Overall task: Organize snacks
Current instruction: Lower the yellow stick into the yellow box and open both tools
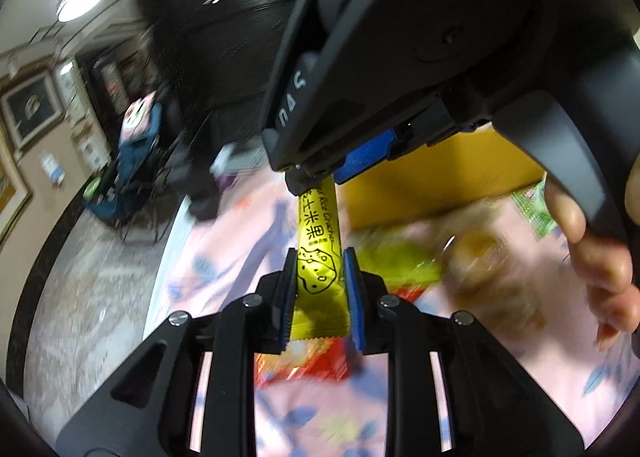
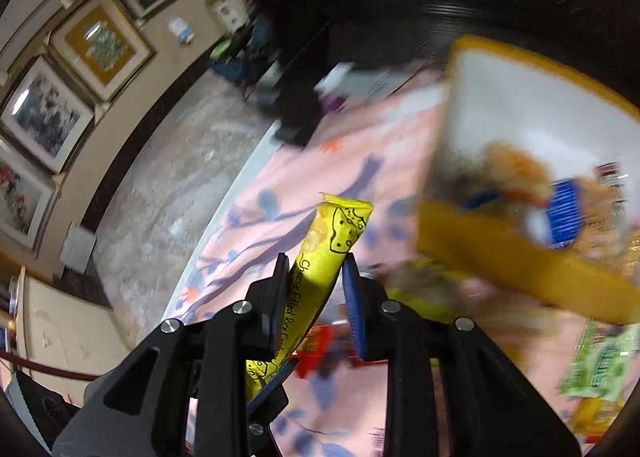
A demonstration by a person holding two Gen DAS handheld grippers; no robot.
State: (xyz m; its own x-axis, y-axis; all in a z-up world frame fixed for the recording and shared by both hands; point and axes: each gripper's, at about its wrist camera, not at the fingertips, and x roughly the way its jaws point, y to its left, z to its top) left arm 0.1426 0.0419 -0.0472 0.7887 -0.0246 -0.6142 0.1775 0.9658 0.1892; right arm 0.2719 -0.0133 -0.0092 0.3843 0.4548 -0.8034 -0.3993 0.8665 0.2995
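Left wrist view: the left tool (image 1: pixel 320 277) is pinching the near end of a yellow rice cracker stick (image 1: pixel 318 241), blue pads tight on both sides; the far end of that stick runs up into the right tool (image 1: pixel 316 177), gripped by a person's hand (image 1: pixel 596 257); below, the bench with its pink floral cloth (image 1: pixel 224 241) carries blurred snack packets (image 1: pixel 404 269) and a yellow box (image 1: pixel 440 181). Right wrist view: the right tool (image 2: pixel 314 277) pinches the same stick (image 2: pixel 320 257) at mid-length, one end poking up past the pads; the box (image 2: pixel 520 269) sits to the right, holding packets; a green packet (image 2: pixel 600 369) lies on the cloth (image 2: pixel 312 177).
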